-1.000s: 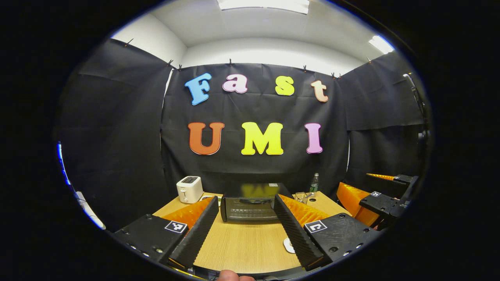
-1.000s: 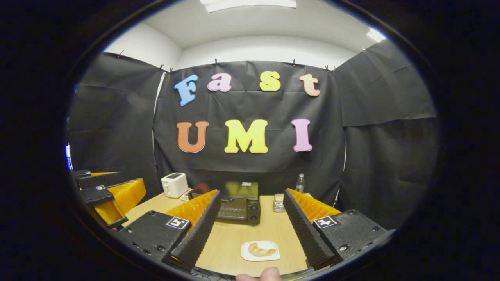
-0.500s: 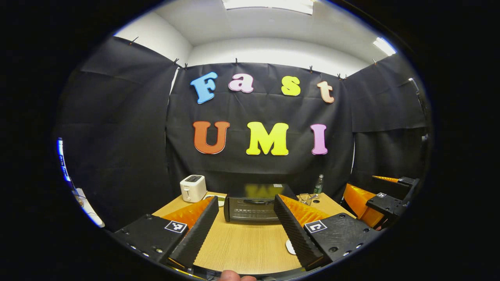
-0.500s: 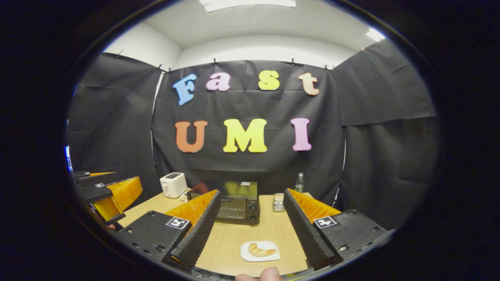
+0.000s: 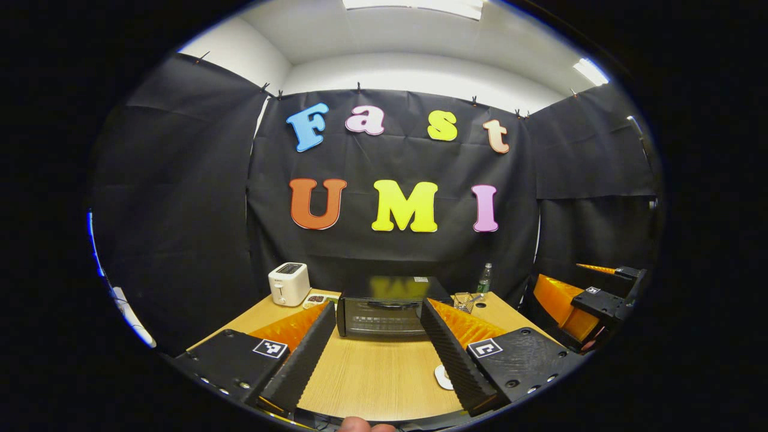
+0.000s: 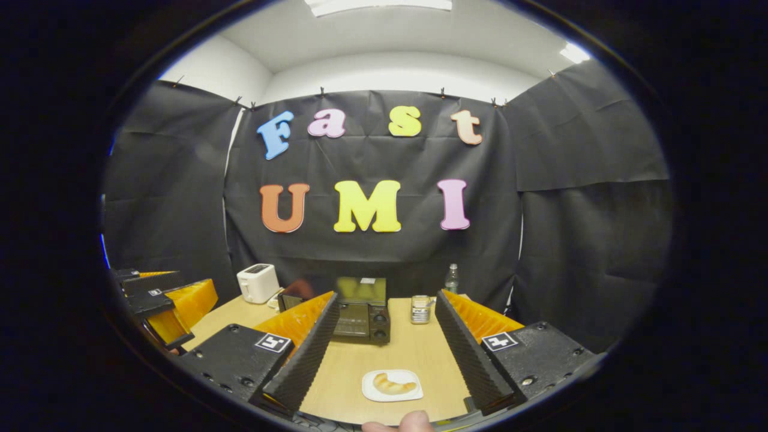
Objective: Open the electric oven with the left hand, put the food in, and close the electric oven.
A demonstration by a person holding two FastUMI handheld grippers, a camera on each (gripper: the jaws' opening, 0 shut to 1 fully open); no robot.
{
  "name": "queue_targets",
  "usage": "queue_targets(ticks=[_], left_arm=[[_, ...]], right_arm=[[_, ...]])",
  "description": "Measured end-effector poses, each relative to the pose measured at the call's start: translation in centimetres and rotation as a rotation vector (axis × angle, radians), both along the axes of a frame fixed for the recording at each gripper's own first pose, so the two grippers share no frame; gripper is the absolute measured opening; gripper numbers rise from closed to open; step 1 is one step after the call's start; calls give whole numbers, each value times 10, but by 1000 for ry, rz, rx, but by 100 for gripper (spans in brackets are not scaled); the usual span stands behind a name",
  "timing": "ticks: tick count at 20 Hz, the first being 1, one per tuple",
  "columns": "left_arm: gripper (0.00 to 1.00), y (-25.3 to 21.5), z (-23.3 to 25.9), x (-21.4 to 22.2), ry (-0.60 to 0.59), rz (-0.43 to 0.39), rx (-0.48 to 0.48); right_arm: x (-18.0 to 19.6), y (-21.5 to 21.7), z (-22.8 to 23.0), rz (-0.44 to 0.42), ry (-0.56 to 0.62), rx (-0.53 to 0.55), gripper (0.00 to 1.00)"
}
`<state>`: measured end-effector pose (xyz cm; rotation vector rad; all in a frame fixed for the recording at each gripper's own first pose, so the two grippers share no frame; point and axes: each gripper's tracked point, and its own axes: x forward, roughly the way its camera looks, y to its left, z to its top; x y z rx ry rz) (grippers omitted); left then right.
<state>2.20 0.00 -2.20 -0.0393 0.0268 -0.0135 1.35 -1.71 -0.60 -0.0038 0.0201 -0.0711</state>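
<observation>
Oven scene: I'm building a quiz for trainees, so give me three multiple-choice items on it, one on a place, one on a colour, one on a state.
1. Where does the croissant lie?
A on a plate
B inside the oven
C on the toaster

2. What colour is the toaster?
A red
B white
C green

3. How is the oven door?
A shut
B wide open
C removed

Answers:
1 A, it lies on the white plate on the table.
2 B, its body is white.
3 A, the door stands flush against the front.
</observation>
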Motion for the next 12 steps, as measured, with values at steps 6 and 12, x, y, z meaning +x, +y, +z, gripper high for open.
queue_targets(ticks=[6,12], left_arm=[[94,-11,-10,17,43,-46,-23],[93,-10,-20,50,93,-48,1]], right_arm=[[12,-12,-8,-26,23,-9,99],[42,-31,-17,-54,55,34,99]])
